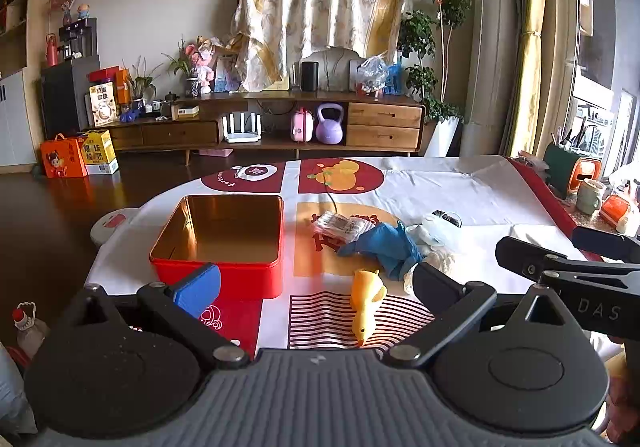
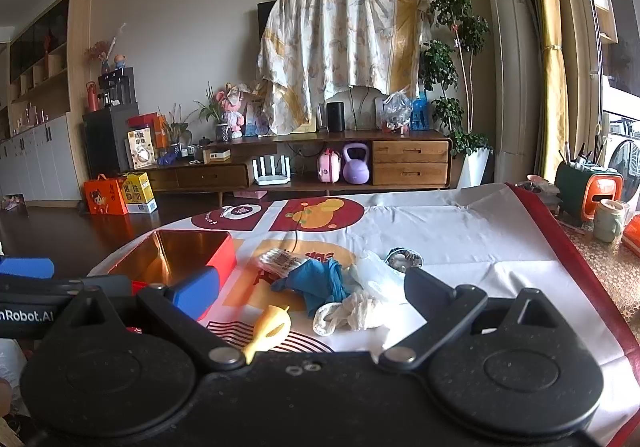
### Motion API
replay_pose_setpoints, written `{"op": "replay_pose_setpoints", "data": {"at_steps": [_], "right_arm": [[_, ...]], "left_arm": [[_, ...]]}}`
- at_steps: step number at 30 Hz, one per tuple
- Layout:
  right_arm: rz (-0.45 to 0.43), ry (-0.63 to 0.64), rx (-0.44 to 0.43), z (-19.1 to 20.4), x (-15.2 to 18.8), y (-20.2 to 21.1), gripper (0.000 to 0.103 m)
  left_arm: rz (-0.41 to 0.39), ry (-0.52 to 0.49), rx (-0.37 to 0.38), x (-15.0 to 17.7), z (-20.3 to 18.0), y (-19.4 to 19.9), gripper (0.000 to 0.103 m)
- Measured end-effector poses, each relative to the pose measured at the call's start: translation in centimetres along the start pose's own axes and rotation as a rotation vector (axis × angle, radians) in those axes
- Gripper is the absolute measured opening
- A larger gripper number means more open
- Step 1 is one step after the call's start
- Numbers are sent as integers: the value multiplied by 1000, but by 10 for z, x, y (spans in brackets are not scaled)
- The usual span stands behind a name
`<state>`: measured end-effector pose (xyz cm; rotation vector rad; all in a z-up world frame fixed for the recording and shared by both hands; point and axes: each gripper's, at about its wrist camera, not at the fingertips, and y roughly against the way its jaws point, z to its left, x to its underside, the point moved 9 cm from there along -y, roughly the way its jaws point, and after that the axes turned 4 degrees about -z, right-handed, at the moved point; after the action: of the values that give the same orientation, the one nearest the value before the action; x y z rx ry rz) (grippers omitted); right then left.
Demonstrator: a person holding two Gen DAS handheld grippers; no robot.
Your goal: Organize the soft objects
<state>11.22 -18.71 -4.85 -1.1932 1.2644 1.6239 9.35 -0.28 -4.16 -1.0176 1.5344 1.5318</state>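
The red tin (image 1: 224, 243) stands open and empty on the counter (image 1: 472, 187), which carries a white cloth with red and orange prints. Right of the tin lies a yellow duck (image 1: 366, 305), long axis toward the camera, beak nearest. Beyond the duck, right of the tin: a blue glove (image 1: 386, 245), a white glove (image 2: 352, 313), a packet (image 1: 340, 223). Left gripper (image 1: 316, 287) and right gripper (image 2: 310, 297): jaws wide apart, holding nothing. Behind the tin, a wooden cabinet (image 1: 384, 125) lines the wall.

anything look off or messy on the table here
Yes: the soft things lie in a loose heap beside the red tin, which is empty. The blue glove is crumpled, and the yellow duck lies tipped over.
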Motion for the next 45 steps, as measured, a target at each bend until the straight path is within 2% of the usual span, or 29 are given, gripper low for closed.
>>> {"op": "replay_pose_setpoints", "data": {"at_steps": [28,38,45], "right_arm": [[11,0,-4,-2,3,-6,97],[37,4,0,-12,20,-23,97],[80,-8,29,-31,21,-44,97]], "left_arm": [[1,4,17,5,-2,-6,103],[35,0,22,7,0,-26,103],[72,4,33,7,2,-55,103]]}}
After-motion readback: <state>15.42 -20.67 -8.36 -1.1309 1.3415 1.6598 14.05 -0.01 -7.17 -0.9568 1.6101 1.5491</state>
